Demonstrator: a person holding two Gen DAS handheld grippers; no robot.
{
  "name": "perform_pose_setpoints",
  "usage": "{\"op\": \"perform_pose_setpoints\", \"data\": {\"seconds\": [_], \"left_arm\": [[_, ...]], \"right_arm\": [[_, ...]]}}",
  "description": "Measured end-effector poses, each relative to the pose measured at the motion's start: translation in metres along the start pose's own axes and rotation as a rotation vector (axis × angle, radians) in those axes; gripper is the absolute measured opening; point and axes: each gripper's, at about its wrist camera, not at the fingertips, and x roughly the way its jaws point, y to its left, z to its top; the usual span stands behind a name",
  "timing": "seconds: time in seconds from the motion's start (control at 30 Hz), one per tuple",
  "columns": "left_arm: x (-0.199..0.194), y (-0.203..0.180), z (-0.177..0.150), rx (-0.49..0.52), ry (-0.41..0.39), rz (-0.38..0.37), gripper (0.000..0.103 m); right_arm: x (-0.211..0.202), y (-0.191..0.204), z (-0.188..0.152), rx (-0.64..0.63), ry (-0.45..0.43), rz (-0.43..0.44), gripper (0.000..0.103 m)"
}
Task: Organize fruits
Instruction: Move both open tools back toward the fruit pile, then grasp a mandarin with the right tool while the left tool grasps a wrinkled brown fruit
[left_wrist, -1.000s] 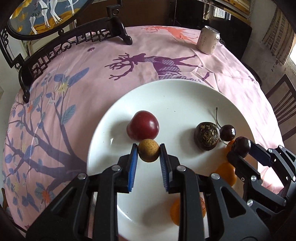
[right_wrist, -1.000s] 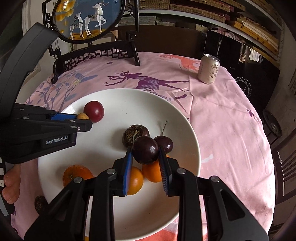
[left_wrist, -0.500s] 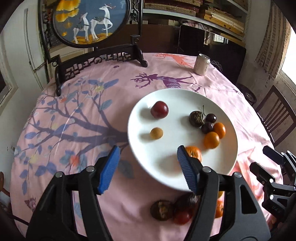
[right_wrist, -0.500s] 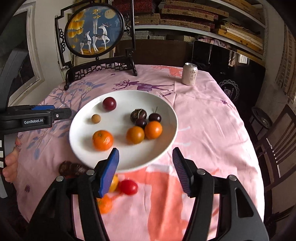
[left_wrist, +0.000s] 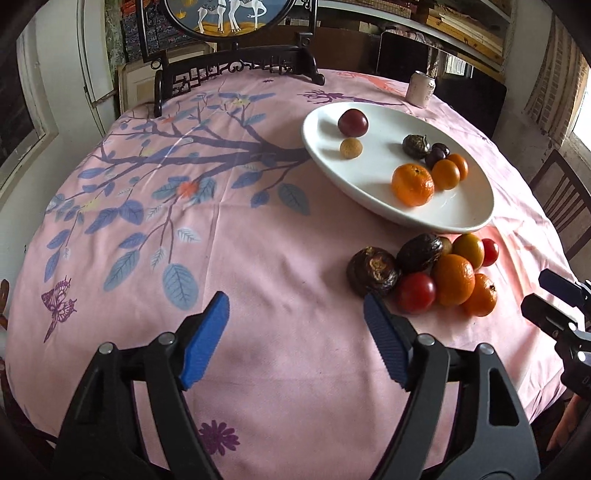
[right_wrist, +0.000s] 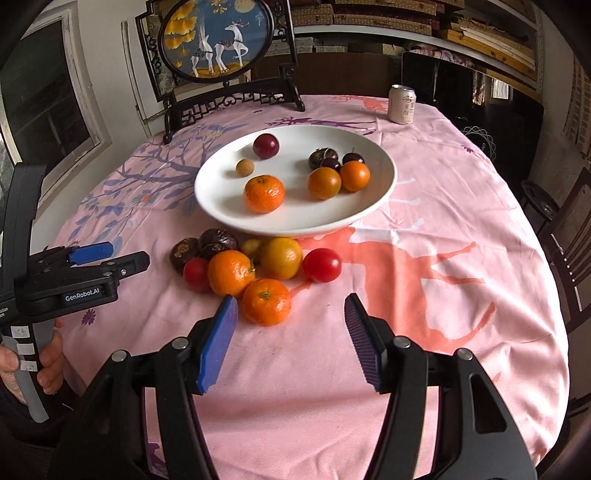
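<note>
Right wrist view: both grippers, left gripper (right_wrist: 110, 254) and right gripper (right_wrist: 290, 341), have just opened and stand wide, empty, pulled back from the plate (right_wrist: 295, 225). Delivered fruit remains plated; loose fruit pile (right_wrist: 255, 269) awaits pickup.

Both wrist views downward, sharing plate (left_wrist: 476, 221).

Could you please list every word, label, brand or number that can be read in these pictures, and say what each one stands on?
"GenRobot.AI": white print on the side of the left gripper, seen in the right wrist view.
Can: dark printed characters on its pale side, too small to read.
White stickers on the left gripper's handle: handwritten marks, too blurred to read.
A cut-off white word at the frame's left edge, below the brand: unreadable.
Nothing else carries text.
</note>
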Motion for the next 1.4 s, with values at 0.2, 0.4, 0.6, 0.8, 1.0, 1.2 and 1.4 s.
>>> {"op": "perform_pose_setpoints", "data": {"seconds": [0.2,0.4,0.6,0.8,1.0,1.2,1.4], "left_arm": [[0.008,0.003,-0.003,0.004,0.03,0.003,0.077],[0.013,0.002,-0.003,0.015,0.047,-0.009,0.077],[0.026,-0.009,-0.001,0.075,0.084,-0.007,0.077],[0.039,-0.03,0.006,0.143,0.105,-0.038,0.08],[0.052,-0.043,0.024,0.165,0.101,-0.088,0.073],[0.041,-0.043,0.018,0.144,0.072,-0.116,0.04],[0.024,-0.04,0.008,0.108,0.064,-0.156,0.04]], "right_arm": [[0.025,0.013,-0.007,-0.035,0.041,0.017,0.061],[0.053,0.006,-0.004,-0.02,0.076,0.05,0.042],[0.049,0.004,-0.003,-0.02,0.075,0.055,0.037],[0.04,-0.013,-0.013,0.038,0.1,0.072,0.038],[0.032,-0.018,-0.015,0.063,0.09,0.083,0.038],[0.027,-0.016,-0.015,0.064,0.077,0.089,0.038],[0.017,-0.011,-0.012,0.051,0.051,0.085,0.038]]}}
